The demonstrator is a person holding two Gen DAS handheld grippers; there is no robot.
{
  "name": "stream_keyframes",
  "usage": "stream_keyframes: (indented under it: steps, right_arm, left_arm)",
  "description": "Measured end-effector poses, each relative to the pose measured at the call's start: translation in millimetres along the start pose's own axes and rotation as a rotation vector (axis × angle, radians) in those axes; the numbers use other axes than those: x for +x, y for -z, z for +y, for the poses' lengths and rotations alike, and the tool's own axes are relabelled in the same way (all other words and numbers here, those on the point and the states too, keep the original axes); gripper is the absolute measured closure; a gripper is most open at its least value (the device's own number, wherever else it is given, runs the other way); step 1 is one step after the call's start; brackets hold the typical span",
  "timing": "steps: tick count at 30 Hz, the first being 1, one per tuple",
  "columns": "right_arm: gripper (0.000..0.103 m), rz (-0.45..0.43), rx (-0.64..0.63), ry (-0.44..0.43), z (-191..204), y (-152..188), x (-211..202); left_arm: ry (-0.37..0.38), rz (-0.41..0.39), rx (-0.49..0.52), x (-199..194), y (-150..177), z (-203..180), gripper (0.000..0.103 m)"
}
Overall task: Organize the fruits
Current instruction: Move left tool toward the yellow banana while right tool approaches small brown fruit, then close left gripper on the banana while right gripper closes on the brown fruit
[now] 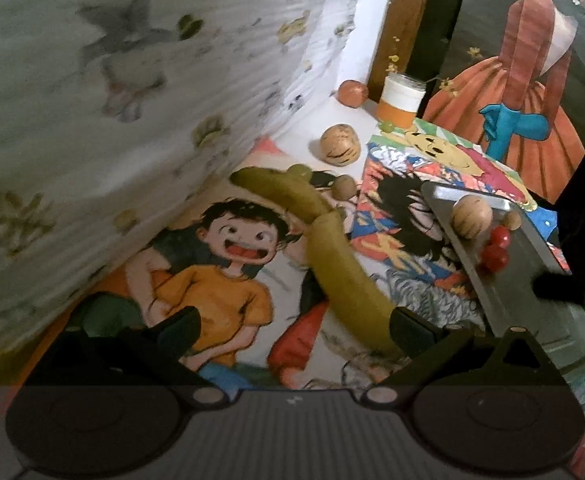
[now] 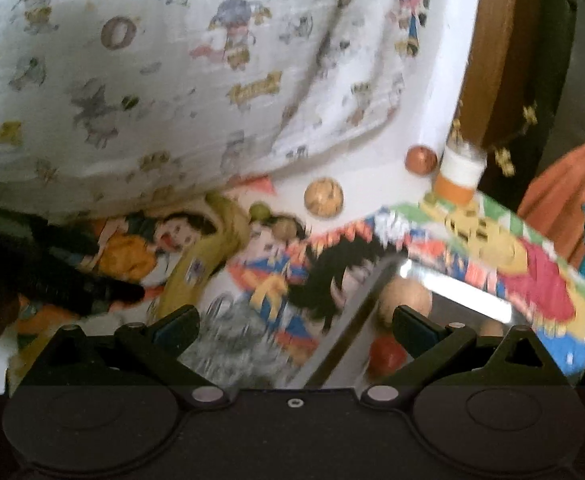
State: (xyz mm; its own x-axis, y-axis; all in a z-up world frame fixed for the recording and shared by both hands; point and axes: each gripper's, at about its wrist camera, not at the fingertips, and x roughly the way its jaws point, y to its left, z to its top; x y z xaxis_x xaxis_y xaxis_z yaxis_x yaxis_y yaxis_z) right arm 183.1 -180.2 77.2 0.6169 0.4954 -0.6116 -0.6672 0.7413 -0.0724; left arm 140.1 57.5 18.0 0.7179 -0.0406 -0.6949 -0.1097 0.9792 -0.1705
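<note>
- The bananas (image 1: 332, 248) — two greenish-yellow ones joined at the stem — lay on the cartoon-print cloth (image 1: 220, 280) just left of the tray (image 1: 532, 280), the near tip touching or almost touching the inner finger of the left gripper (image 1: 292, 330).
- The left gripper's fingers stood wide apart and held nothing; one banana's end sat beside the right-hand finger, not between the two.
- The right gripper (image 2: 296, 320) hung over the tray's near edge, fingers likewise spread and empty — a red fruit (image 2: 386, 352) and a tan round one (image 2: 406, 298) showed just beyond it, inside the tray.
- Judged from their look, the bananas would be light, firm but bruisable, with a smooth skin that could slide under a hard pinch; a hold across the thick middle of one fruit, or near the joined stem, seemed safest, since a grip at the tip would let the pair swing.
- Other fruit lay beyond the tray's far-left corner: a green grape (image 1: 299, 171), a small brown ball (image 1: 343, 187), a larger tan fruit (image 1: 339, 145) and an orange-red one (image 1: 353, 94) beside a jar (image 1: 402, 100).
- These round ones would likely roll if nudged.
</note>
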Motion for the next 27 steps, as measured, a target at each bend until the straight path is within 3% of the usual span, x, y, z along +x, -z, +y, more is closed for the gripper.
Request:
stream_keyframes:
  steps: [11,19,27]
  right_arm:
    - [0.003,-0.039,0.05,-0.084,-19.1,-45.5,73.3]
    - [0.023,0.016,0.045,-0.111,-20.4,-49.4,134.6]
    - [0.04,0.047,0.08,-0.129,-22.5,-47.6,171.2]
  left_arm:
    - [0.054,-0.003,-0.005,32.5,-18.4,-19.2,0.001]
    - [0.059,0.037,-0.02,59.0,-21.4,-17.5,0.017]
    - [0.034,0.007,-0.003,66.8,-24.7,-17.7,0.034]
